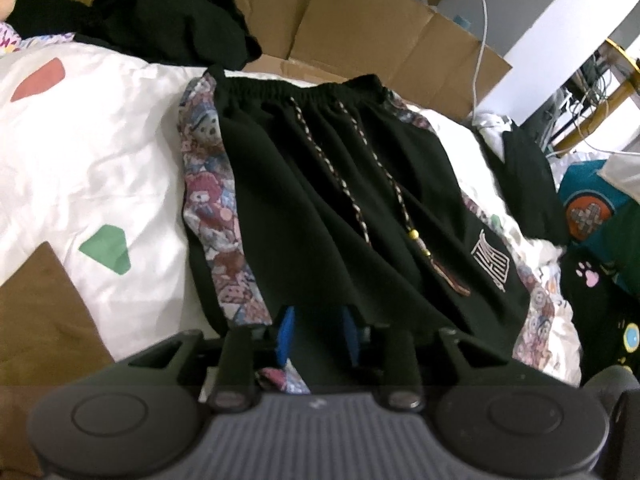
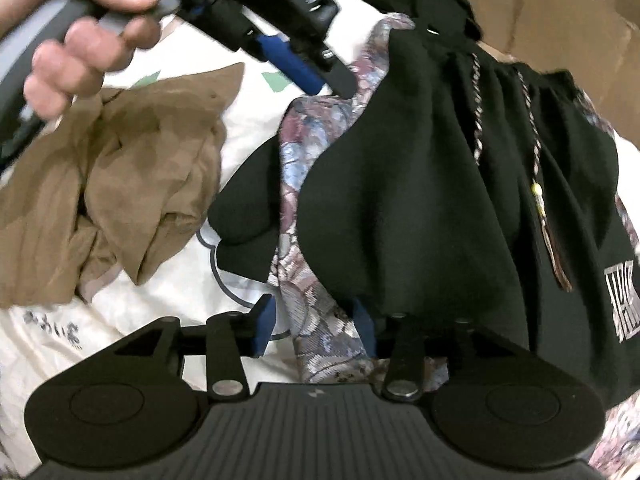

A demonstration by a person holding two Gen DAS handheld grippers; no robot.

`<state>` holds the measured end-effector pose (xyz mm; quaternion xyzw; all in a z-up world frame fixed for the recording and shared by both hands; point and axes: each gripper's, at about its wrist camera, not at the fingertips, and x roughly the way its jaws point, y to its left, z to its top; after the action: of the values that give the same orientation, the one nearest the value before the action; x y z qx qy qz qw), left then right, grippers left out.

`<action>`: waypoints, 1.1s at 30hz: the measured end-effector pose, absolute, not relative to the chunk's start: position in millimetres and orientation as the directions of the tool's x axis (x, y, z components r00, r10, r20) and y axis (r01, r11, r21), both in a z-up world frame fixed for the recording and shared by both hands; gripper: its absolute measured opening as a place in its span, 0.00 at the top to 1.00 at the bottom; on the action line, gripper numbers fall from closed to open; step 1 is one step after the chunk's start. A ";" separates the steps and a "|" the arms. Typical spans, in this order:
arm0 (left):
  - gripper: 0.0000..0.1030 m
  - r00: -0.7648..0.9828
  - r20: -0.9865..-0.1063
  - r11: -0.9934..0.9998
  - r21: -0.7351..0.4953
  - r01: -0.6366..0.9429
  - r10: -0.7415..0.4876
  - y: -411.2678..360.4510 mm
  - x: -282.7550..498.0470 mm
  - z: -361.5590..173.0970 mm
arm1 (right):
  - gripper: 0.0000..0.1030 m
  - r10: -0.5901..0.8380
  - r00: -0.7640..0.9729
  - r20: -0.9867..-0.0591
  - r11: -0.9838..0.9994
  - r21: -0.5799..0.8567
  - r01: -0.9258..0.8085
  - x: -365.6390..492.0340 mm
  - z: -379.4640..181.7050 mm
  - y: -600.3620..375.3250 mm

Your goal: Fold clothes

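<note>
Lying flat on a white bedsheet [image 1: 80, 152], black shorts [image 1: 320, 200] occupy the middle of both views, waistband toward the far side, hem toward the cameras.

Item, shorts: patterned side panels [image 1: 208, 200] run down each outer edge; a braided drawstring [image 1: 348, 188] trails over the front, ending in beads and a tassel; a white printed logo [image 1: 490, 264] sits near the hem on one leg.

Item, left gripper [image 1: 318, 334]: blue pads apart, set over the near hem, black fabric showing between them. Whether the pads touch the cloth cannot be told, as the hem edge is lost against the dark gripper body. In the right wrist view it enters from the upper left [image 2: 296, 60], held by a hand [image 2: 84, 36], its tip at the far patterned edge of the shorts.

Item, right gripper [image 2: 316, 326]: pads apart, straddling the patterned panel at the near hem without clamping it.

Item, surroundings: brown garment [image 2: 120, 176] crumpled just beside the shorts on the left of the right wrist view; dark clothing [image 1: 168, 16] heaped beyond the waistband; cardboard boxes [image 1: 380, 32] walling the far edge.

Open room: bare sheet left of the shorts, between them and the brown garment.

Cut off: the lower hem under both gripper bodies; the far leg in the right wrist view runs out of frame.
</note>
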<state>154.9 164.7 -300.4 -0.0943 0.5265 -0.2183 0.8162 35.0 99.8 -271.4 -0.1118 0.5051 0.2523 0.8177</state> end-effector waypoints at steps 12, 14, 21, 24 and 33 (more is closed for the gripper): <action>0.63 0.298 -0.849 0.890 -0.359 0.282 -0.436 149.7 148.1 -306.7 | 0.95 0.286 0.363 -0.887 0.855 0.065 -0.515 46.9 -270.5 90.1; 0.61 0.295 -0.853 0.890 -0.347 0.297 -0.431 145.8 145.6 -306.5 | 0.96 0.294 0.384 -0.876 0.862 0.069 -0.502 50.4 -263.1 80.0; 0.59 0.290 -0.856 0.887 -0.337 0.315 -0.428 144.1 139.2 -308.7 | 0.96 0.269 0.450 -0.851 0.918 0.086 -0.386 76.8 -248.8 43.0; 0.52 0.293 -0.862 0.891 -0.319 0.324 -0.415 143.2 137.7 -311.1 | 0.96 0.248 0.464 -0.851 0.936 0.087 -0.341 88.1 -249.2 29.7; 0.52 0.262 -0.875 0.894 -0.322 0.311 -0.407 143.3 138.5 -325.3 | 0.95 0.251 0.470 -0.846 0.942 0.102 -0.320 99.4 -254.7 19.9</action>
<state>138.5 143.3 -325.3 -0.0425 0.5636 -0.2261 0.7933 99.4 19.9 -254.7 -0.0352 0.4872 0.1668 0.8565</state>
